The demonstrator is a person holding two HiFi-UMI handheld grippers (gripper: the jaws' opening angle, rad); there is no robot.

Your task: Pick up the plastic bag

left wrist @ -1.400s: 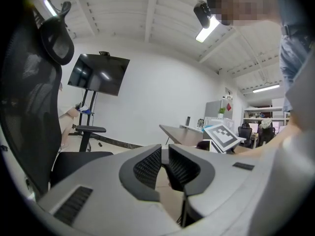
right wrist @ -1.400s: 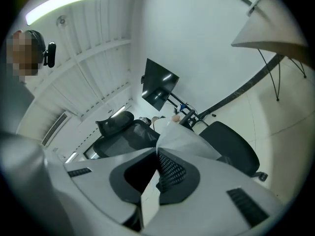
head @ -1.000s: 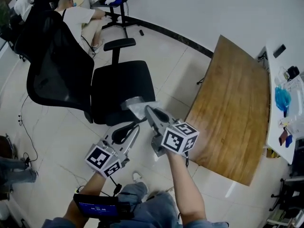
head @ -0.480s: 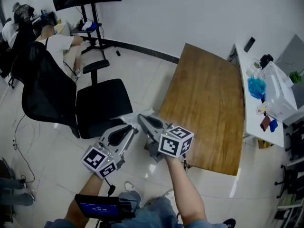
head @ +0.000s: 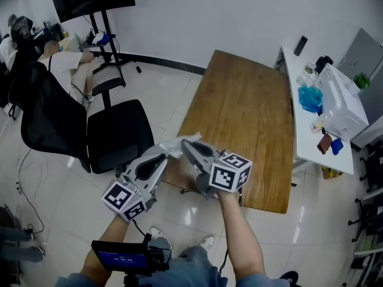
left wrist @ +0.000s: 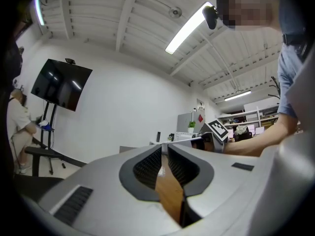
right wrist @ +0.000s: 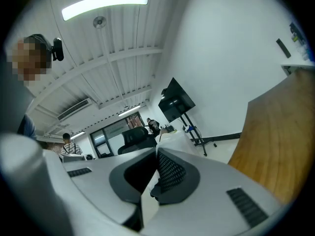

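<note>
You are holding the crumpled translucent plastic bag [head: 190,139] pinched in your right tongs [right wrist: 156,154], left tongs [left wrist: 164,146] closed just beside it, so be lifting smoothly, without jerking the film.

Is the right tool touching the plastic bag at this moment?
Touching. The right gripper view shows the right tool shut, with the pale film of the plastic bag pinched between its pads.
</note>
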